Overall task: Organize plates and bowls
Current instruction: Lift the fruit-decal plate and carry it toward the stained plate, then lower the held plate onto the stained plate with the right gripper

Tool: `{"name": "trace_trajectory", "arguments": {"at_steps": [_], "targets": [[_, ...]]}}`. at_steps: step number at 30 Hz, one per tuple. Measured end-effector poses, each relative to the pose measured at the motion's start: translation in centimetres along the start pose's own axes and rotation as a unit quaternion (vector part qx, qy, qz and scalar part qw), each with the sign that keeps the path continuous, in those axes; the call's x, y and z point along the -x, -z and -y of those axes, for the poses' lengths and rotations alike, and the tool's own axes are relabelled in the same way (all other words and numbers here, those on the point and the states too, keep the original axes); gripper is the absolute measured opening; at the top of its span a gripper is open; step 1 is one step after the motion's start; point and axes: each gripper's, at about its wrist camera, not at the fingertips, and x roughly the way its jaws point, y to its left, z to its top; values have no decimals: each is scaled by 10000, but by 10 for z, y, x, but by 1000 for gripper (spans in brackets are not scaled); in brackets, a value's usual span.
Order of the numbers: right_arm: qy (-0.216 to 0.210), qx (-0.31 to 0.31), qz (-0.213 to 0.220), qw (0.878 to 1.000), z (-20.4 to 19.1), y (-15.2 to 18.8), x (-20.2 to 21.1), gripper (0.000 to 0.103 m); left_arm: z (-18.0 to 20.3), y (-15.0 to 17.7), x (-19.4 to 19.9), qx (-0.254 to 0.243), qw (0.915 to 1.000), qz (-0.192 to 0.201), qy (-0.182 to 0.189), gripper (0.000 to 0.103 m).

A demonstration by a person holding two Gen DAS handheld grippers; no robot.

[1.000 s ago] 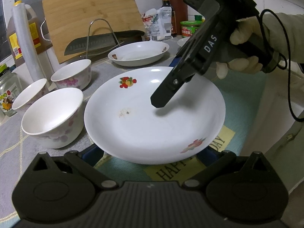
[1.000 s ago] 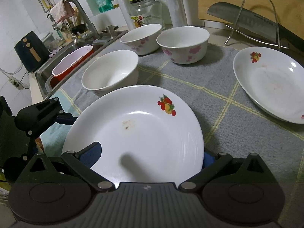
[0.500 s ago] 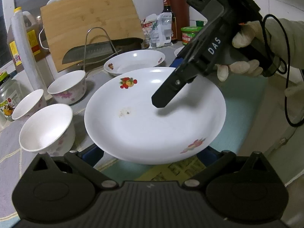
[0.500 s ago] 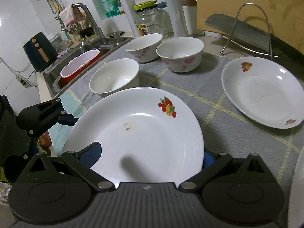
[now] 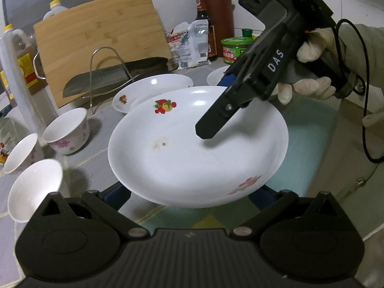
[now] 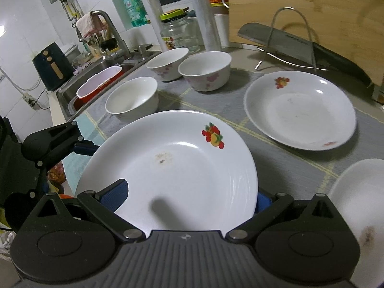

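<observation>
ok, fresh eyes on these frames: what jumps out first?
The big white plate with a fruit motif, held off the counter, with the right gripper clamped on its far rim and the left gripper at its near rim. Behind sit three bowls and a second plate on the grey mat.
</observation>
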Motion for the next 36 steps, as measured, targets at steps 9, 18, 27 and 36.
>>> {"name": "trace_trajectory", "arguments": {"at_steps": [9, 18, 27, 36], "targets": [[110, -66, 76, 9999, 29, 9, 24, 103, 20, -22, -22, -114, 9999, 27, 67, 102], [244, -158, 184, 9994, 61, 20, 49, 103, 35, -44, -47, -228, 9995, 86, 176, 102], [397, -227, 225, 9987, 92, 32, 70, 103, 53, -67, -75, -269, 9991, 98, 316, 102], [485, -299, 280, 9980, 118, 41, 85, 103, 66, -85, -96, -370, 9984, 89, 409, 102]]}}
